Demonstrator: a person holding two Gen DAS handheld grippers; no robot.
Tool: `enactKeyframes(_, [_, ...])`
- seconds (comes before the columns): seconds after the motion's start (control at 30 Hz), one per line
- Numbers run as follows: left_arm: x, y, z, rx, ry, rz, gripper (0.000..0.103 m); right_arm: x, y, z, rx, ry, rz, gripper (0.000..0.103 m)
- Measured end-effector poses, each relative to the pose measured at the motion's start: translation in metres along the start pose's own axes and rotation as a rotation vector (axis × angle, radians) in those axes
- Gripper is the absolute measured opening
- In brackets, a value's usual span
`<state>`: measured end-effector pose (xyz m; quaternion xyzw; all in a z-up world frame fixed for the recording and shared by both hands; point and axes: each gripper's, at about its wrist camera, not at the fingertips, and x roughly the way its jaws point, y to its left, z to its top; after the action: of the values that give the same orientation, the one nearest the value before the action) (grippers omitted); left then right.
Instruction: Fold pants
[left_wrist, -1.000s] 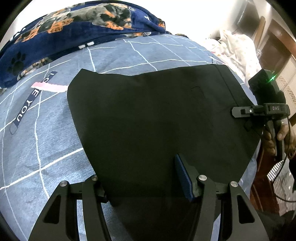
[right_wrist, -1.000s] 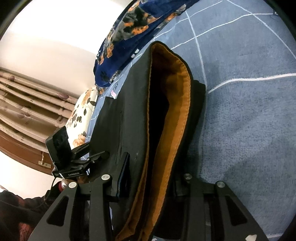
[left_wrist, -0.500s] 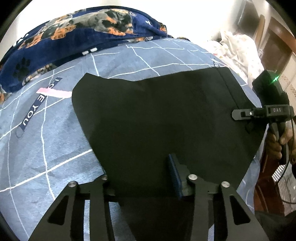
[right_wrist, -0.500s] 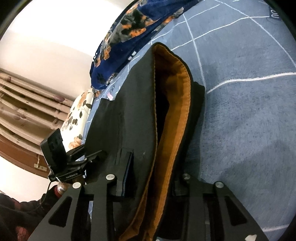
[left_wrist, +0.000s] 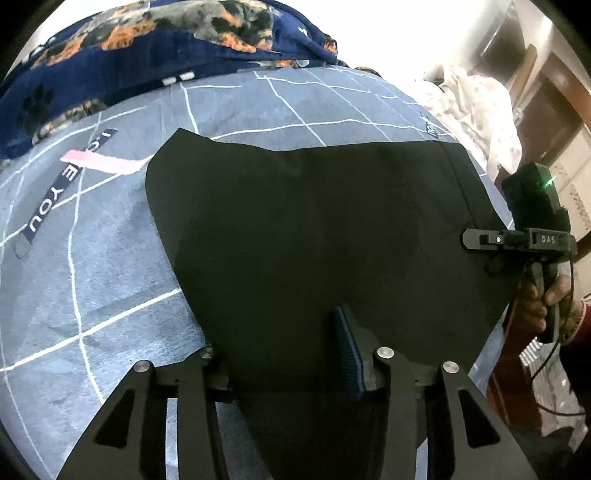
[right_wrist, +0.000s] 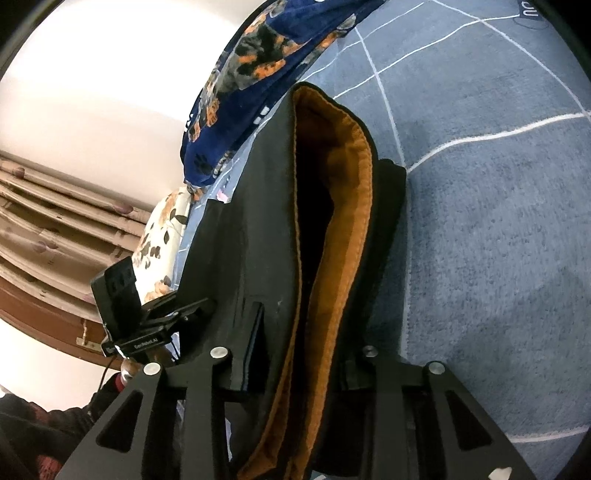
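In the left wrist view a blue checked bedspread (left_wrist: 110, 280) fills the left side, with a dark blue dog-print blanket (left_wrist: 155, 48) bunched along its far edge. The black pants (left_wrist: 314, 229) lie spread flat on the bed, long axis running left to right across the view: a curved edge faces left, and the straight seamed waist end points right. The left tool (left_wrist: 288, 373) has its fingers set apart, with the near hem of the pants between them; one blue-ribbed pad (left_wrist: 349, 354) shows, while the other finger is hidden by fabric, so contact is hard to judge. At the right edge the right tool (left_wrist: 484, 243) bites the waist end.

In the right wrist view the waistband runs away from the camera, its orange lining (right_wrist: 343, 258) gaping open. The right tool (right_wrist: 295, 373) is closed onto one black layer; the lower part of the band is cut off by the frame.
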<state>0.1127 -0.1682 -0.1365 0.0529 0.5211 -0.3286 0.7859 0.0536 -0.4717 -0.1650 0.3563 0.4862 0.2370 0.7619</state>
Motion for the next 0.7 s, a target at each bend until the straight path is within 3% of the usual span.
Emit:
enactKeyframes(0.17, [0.002,-0.007,-0.001,0.045,-0.022,0.02,0.046,0.001,0.002,0.001,-0.021,-0.006,-0.012,0.03])
enactKeyframes(0.3, [-0.009,-0.013,-0.003,0.046,-0.081,0.062,0.028,0.0,0.006,-0.003,-0.029,-0.042,-0.017,0.028])
enactKeyframes(0.43, [-0.02,-0.02,-0.002,0.065,-0.112,0.097,0.02,-0.003,0.009,-0.007,-0.004,-0.072,0.011,0.025])
enactKeyframes(0.7, [-0.045,-0.016,-0.007,0.041,-0.157,0.133,0.019,-0.002,0.034,-0.014,-0.007,-0.091,0.054,0.024])
